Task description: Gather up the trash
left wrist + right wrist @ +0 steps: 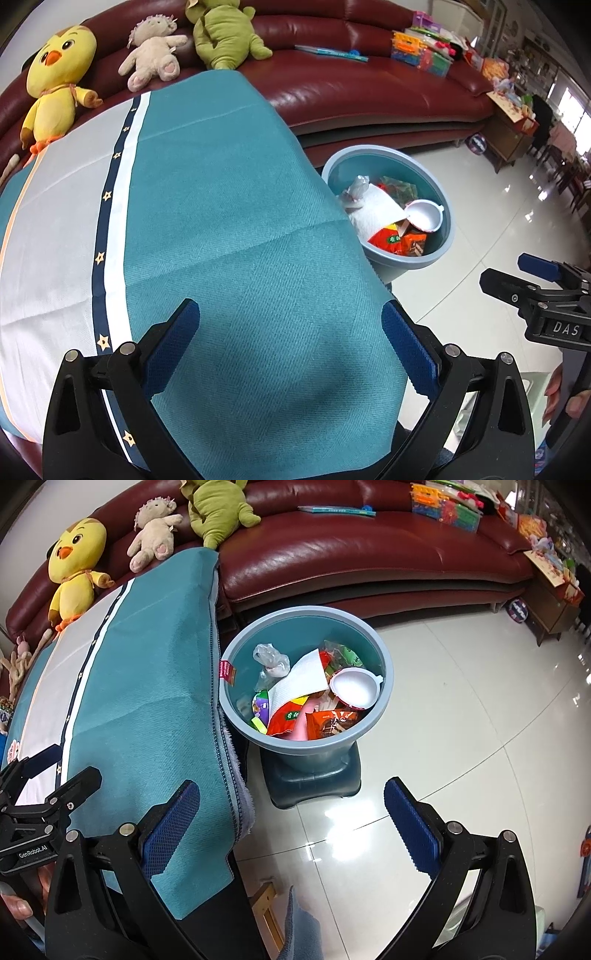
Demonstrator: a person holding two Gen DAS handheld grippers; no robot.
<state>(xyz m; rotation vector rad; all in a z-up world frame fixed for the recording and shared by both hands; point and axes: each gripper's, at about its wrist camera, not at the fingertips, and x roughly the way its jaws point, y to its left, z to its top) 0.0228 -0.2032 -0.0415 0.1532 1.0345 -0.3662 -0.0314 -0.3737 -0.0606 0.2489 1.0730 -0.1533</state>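
A blue bin (384,698) stands on the floor beside the table, also in the left wrist view (447,225). It holds a white paper towel (299,683), a white plastic cup (354,688), a clear bag (271,661) and red and orange snack wrappers (332,722). My left gripper (291,350) hangs open over the teal tablecloth (240,221) with nothing between its fingers. My right gripper (291,830) is open too, above the floor at the table's edge, short of the bin. Each gripper shows in the other's view: the right gripper (546,291) and the left gripper (40,801).
A dark red sofa (369,565) runs along the back with a yellow chick toy (55,77), a beige plush (155,55) and a green plush (221,33). Toys and boxes (424,51) pile at its right end. Glossy floor tiles (461,720) lie to the right.
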